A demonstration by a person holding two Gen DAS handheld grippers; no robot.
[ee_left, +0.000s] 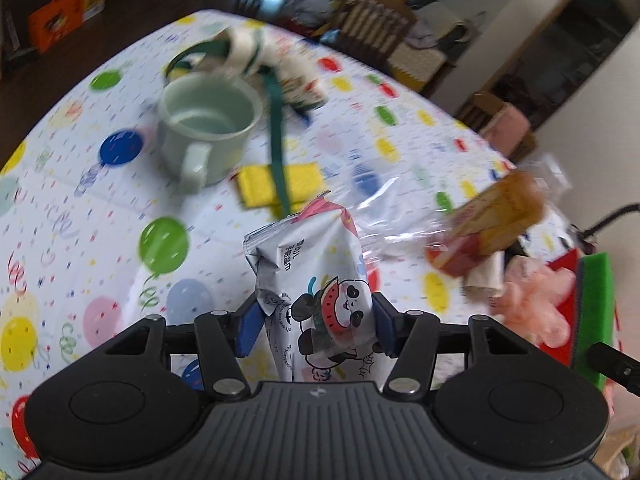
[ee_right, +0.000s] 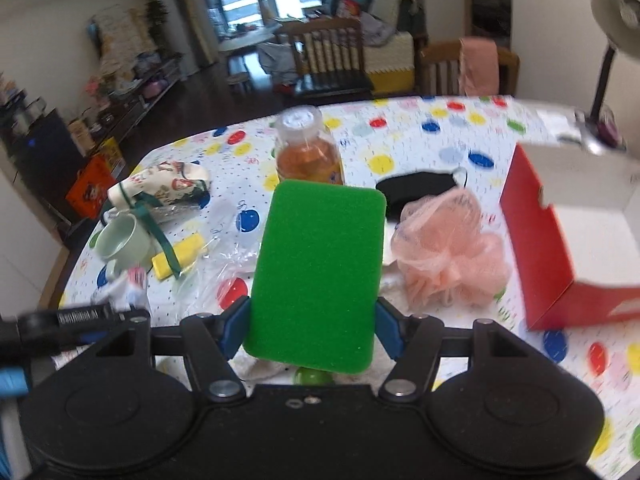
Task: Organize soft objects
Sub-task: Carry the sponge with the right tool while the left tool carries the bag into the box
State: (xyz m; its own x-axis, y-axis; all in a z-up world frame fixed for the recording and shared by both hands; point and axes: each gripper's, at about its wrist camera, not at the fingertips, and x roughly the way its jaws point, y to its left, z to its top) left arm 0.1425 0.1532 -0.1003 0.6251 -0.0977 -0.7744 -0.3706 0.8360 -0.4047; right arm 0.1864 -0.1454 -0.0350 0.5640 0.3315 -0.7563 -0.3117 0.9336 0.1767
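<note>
My left gripper (ee_left: 316, 326) is shut on a white wet-wipes packet (ee_left: 320, 280) with a panda picture, held upright above the table. My right gripper (ee_right: 310, 326) is shut on a green sponge (ee_right: 318, 272), which stands upright between the blue pads; the sponge also shows at the right edge of the left wrist view (ee_left: 596, 312). A pink mesh bath pouf (ee_right: 448, 252) lies on the table right of the sponge, next to a red box (ee_right: 560, 240) with a white open inside. A yellow sponge (ee_left: 280, 184) lies under a green ribbon (ee_left: 278, 148).
A pale green mug (ee_left: 208, 128) and a printed cloth bag (ee_left: 272, 64) sit at the far left of the balloon-print tablecloth (ee_left: 80, 216). A bottle of amber liquid (ee_right: 308, 152), a black cloth (ee_right: 420, 190), clear wrapping (ee_left: 384, 212) and a desk lamp (ee_right: 608, 40) are also there.
</note>
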